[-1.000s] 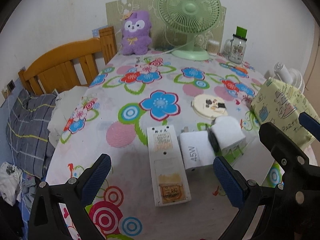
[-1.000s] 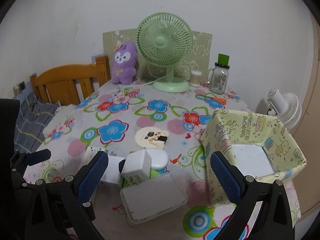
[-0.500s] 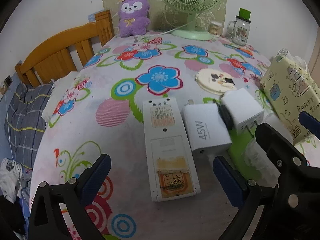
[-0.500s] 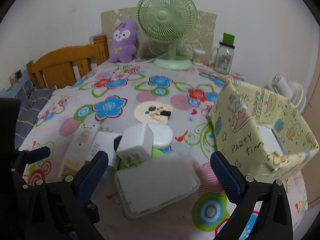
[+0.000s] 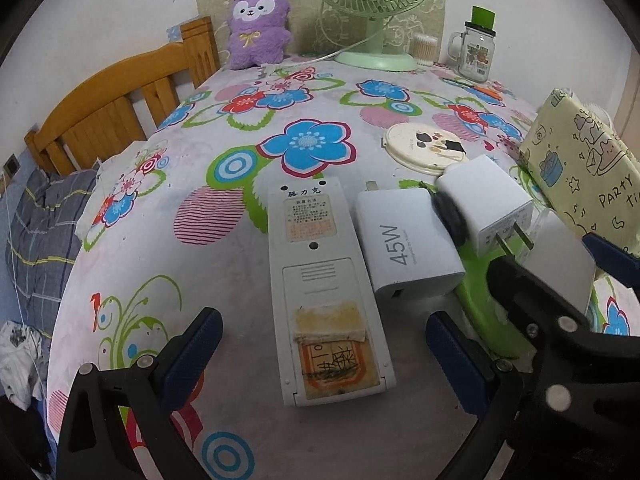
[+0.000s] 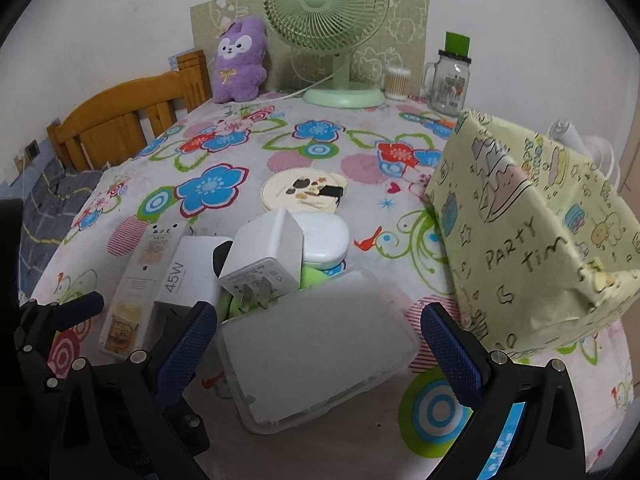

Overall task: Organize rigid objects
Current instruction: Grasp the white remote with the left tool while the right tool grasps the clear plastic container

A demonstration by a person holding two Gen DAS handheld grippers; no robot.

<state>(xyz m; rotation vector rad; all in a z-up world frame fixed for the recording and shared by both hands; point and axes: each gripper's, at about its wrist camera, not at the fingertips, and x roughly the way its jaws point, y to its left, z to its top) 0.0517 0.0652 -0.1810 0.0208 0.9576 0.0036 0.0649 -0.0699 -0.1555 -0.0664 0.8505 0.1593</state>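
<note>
A white remote control (image 5: 326, 288) lies face down on the flowered tablecloth, its near end between the open blue pads of my left gripper (image 5: 324, 354). Right of it lies a white 45W charger (image 5: 404, 246), with a smaller white plug adapter (image 5: 486, 196) leaning against it. In the right wrist view my right gripper (image 6: 316, 342) stands open around a frosted plastic box (image 6: 316, 350). The adapter (image 6: 268, 254), the charger (image 6: 188, 270) and the remote (image 6: 136, 280) lie behind and left of that box. A yellow patterned paper box (image 6: 532, 232) stands to the right.
A round cream lid (image 6: 304, 192), a white oval case (image 6: 324, 242) and a green object (image 5: 486, 312) sit among the chargers. Along the far wall stand a green fan (image 6: 332, 12), a purple plush toy (image 6: 238, 60) and a glass jar (image 6: 450, 80). A wooden chair (image 5: 116, 108) stands left.
Both grippers have come lower and closer to the table. The remote now reaches between the left pads, and the frosted box now sits between the right pads.
</note>
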